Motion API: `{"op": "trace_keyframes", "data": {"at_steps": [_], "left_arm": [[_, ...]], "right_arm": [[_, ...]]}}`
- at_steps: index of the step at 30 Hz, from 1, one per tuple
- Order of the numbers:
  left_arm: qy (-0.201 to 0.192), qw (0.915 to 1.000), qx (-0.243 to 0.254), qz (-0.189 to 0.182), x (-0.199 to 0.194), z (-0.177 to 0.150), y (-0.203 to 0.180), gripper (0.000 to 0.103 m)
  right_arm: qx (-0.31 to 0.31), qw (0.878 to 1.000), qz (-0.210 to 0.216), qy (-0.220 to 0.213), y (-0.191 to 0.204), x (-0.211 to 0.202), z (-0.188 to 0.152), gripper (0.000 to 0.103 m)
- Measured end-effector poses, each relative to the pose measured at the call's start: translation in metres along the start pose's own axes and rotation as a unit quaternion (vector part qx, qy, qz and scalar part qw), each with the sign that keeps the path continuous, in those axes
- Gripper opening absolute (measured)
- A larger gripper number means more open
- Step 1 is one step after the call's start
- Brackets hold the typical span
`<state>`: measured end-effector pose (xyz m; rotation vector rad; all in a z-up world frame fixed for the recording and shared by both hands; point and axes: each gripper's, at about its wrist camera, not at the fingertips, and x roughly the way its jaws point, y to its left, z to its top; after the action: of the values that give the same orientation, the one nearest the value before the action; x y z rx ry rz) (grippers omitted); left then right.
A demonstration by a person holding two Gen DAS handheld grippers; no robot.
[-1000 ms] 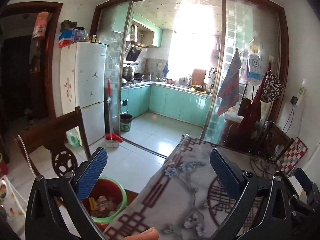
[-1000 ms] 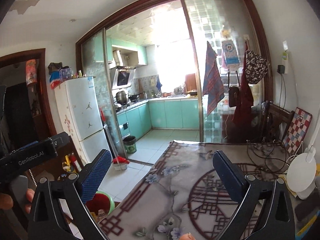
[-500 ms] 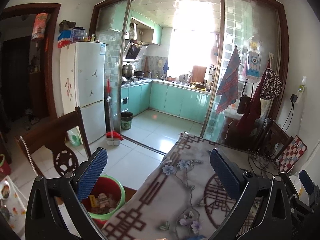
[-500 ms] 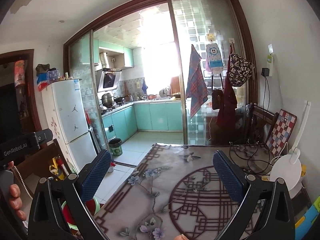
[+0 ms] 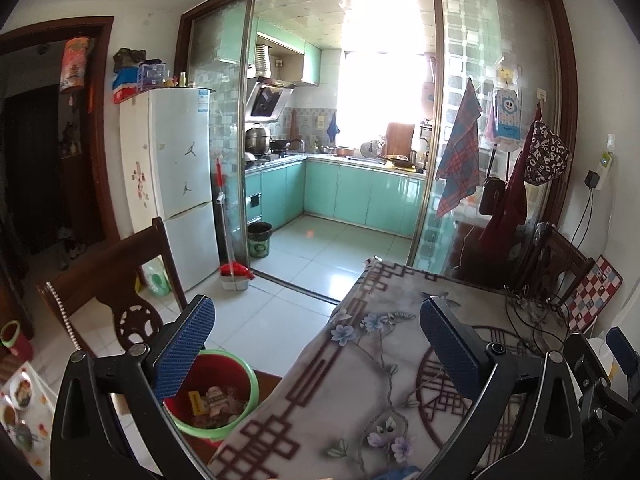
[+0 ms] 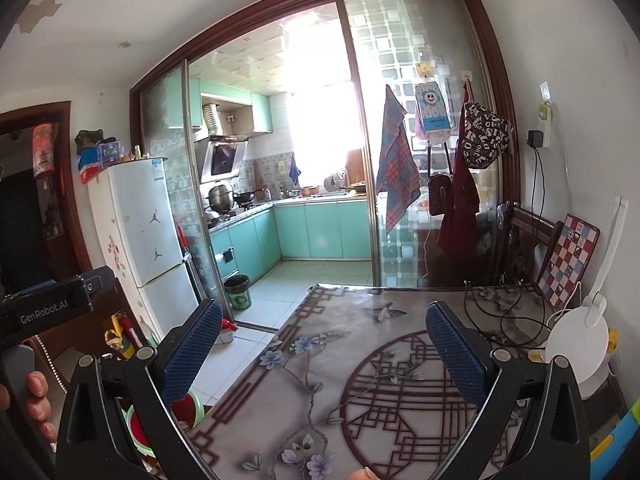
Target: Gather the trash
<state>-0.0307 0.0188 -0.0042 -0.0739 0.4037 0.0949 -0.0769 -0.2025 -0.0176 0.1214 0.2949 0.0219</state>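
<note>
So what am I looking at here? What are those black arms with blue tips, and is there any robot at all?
There is no robot. A person holds a hand tool in each hand, and each tool has a camera looking forward along its two jaws. The black arms with blue pads are those jaws.

One picture comes from the left gripper, the other from the right gripper. Both stand open and hold nothing. In the right view you can see the person's fingers on the other tool at the left edge.

Both cameras look across a table with a flowered cloth toward a kitchen. On the table's right side lie cables and a white lamp. I see no trash on the cloth. Beside the table stands a red bin with a green rim and scraps inside.
</note>
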Motion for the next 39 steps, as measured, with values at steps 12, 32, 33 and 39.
{"op": "trace_keyframes", "data": {"at_steps": [12, 32, 33, 39], "left_arm": [[-0.001, 1.0, 0.005, 0.004, -0.0004, 0.0018, -0.0049, 0.103], [0.007, 0.9999, 0.009, 0.005, 0.0042, 0.001, -0.0068, 0.103], [0.007, 0.9999, 0.009, 0.005, 0.0044, 0.0011, -0.0069, 0.103], [0.008, 0.9999, 0.009, 0.005, 0.0051, 0.0008, -0.0069, 0.103]], "right_arm": [[0.005, 1.0, -0.005, 0.0, -0.0006, -0.0003, -0.0054, 0.102], [0.007, 1.0, -0.009, 0.008, 0.0002, 0.0037, -0.0045, 0.102], [0.008, 1.0, -0.009, 0.008, 0.0001, 0.0032, -0.0041, 0.102], [0.008, 1.0, -0.009, 0.009, 0.0002, 0.0044, -0.0043, 0.102]]}}
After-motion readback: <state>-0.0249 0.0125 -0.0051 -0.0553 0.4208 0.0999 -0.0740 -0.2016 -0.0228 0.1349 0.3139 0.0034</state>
